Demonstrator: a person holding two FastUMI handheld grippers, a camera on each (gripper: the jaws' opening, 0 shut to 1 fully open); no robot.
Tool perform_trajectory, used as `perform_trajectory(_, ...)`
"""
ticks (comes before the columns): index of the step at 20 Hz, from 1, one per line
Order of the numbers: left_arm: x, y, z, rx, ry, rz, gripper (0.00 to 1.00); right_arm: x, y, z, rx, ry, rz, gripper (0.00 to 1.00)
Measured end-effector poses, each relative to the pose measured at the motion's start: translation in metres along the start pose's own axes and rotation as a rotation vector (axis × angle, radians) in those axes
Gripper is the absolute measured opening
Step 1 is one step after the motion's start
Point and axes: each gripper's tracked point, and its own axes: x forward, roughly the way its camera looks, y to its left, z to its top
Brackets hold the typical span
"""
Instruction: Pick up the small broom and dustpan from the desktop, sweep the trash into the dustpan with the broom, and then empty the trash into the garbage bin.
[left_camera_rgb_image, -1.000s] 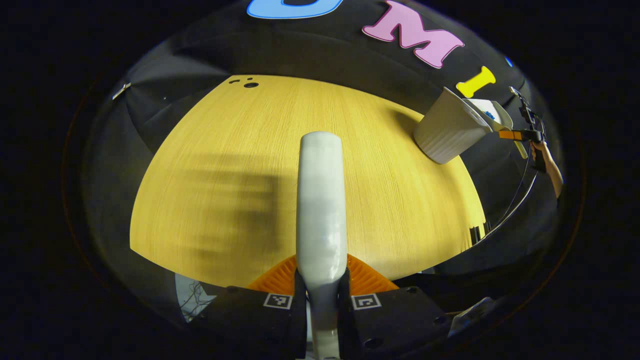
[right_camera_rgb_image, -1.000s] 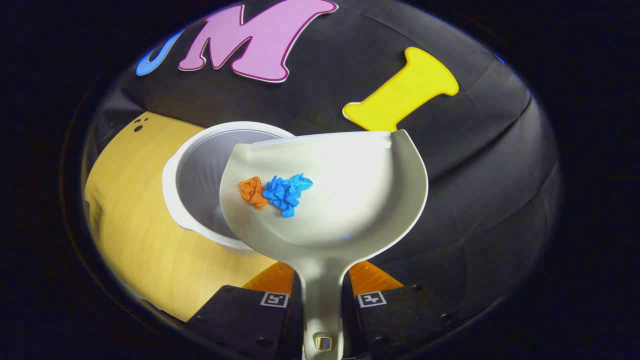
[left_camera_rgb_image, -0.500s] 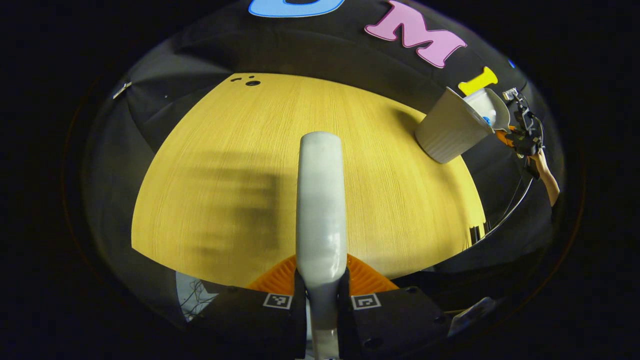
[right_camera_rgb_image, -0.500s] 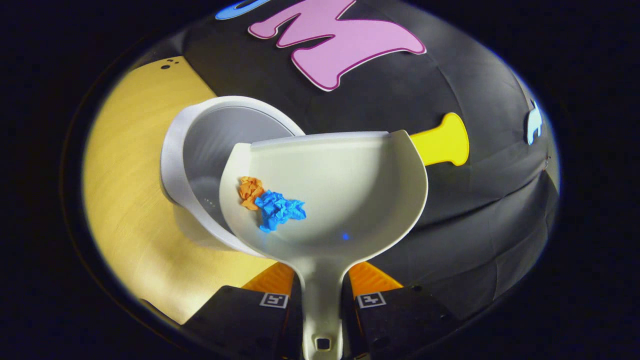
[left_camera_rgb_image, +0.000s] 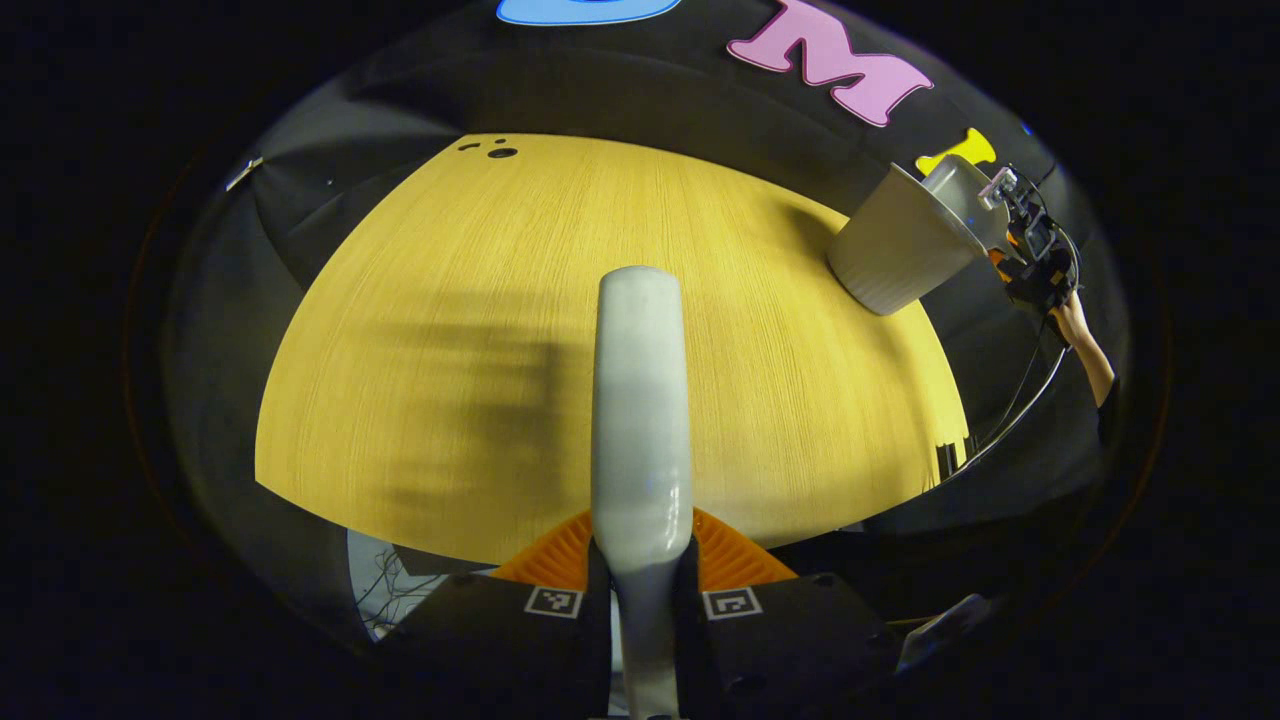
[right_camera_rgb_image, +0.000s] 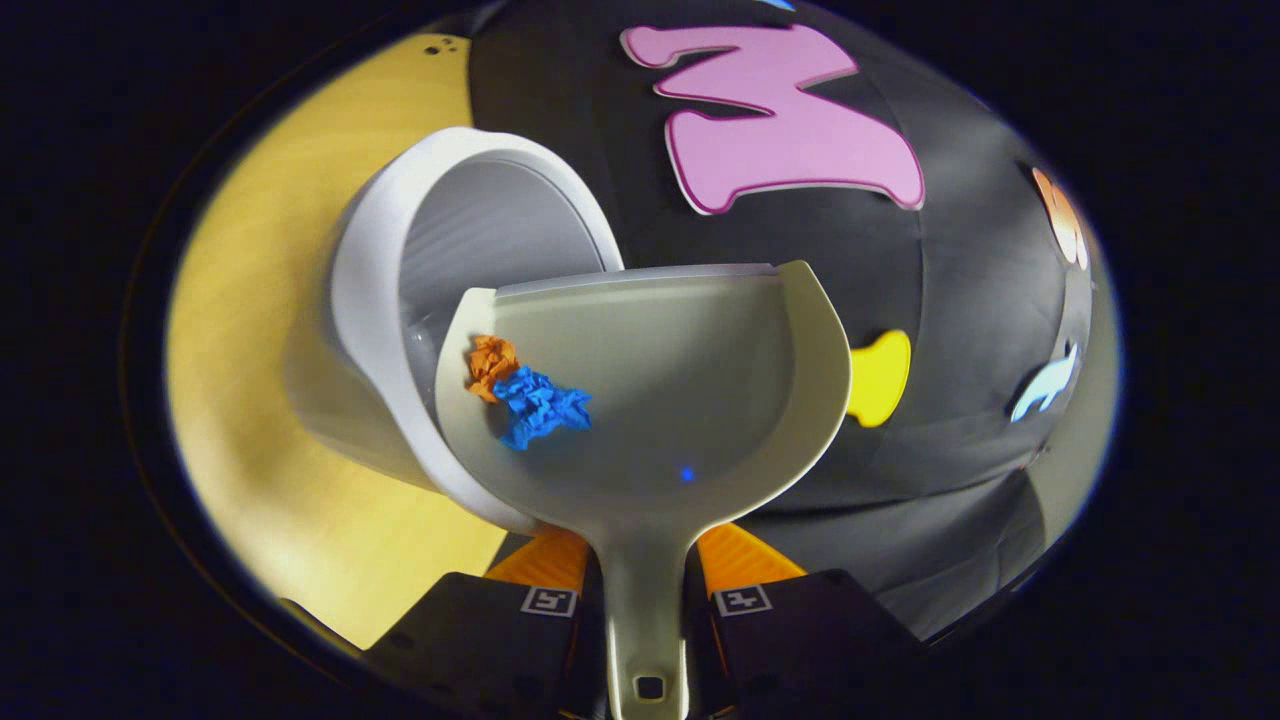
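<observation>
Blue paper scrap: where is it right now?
Right gripper view: blue paper scrap lies in the dustpan, left side, touching the orange scrap, beside the garbage bin opening.

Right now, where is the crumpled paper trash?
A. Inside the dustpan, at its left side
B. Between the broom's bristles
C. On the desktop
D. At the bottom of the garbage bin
A: the orange scrap and blue scrap lie in the dustpan, held over the garbage bin.

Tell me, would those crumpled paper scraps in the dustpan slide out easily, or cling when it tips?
Probably easily: the blue scrap and orange scrap look like light crumpled paper lying loose on the dustpan, whose inside looks smooth. They sit at its edge nearest the garbage bin. Being so light, they might snag or drift rather than drop straight.
</observation>
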Motion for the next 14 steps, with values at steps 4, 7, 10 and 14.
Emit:
perform_trajectory(4, -0.0009, -0.0034, 0.0024, -0.031, -0.011, -0.016, 0.29, -0.0051, -0.0098, -0.0035, -0.192, -0.061, -0.041, 0.31)
perform_trajectory(7, -0.0002, -0.0017, 0.0028, -0.025, -0.009, -0.011, 0.29, -0.0023, -0.0099, -0.0052, -0.238, -0.072, -0.030, 0.35)
perform_trajectory(10, 0.0020, -0.0016, 0.0018, -0.031, -0.005, -0.006, 0.29, -0.0029, -0.0086, -0.0048, -0.225, -0.061, -0.016, 0.35)
perform_trajectory(14, 0.0030, -0.0013, 0.0025, -0.049, -0.016, 0.002, 0.29, -0.0035, -0.0074, -0.0064, -0.186, -0.062, 0.007, 0.35)
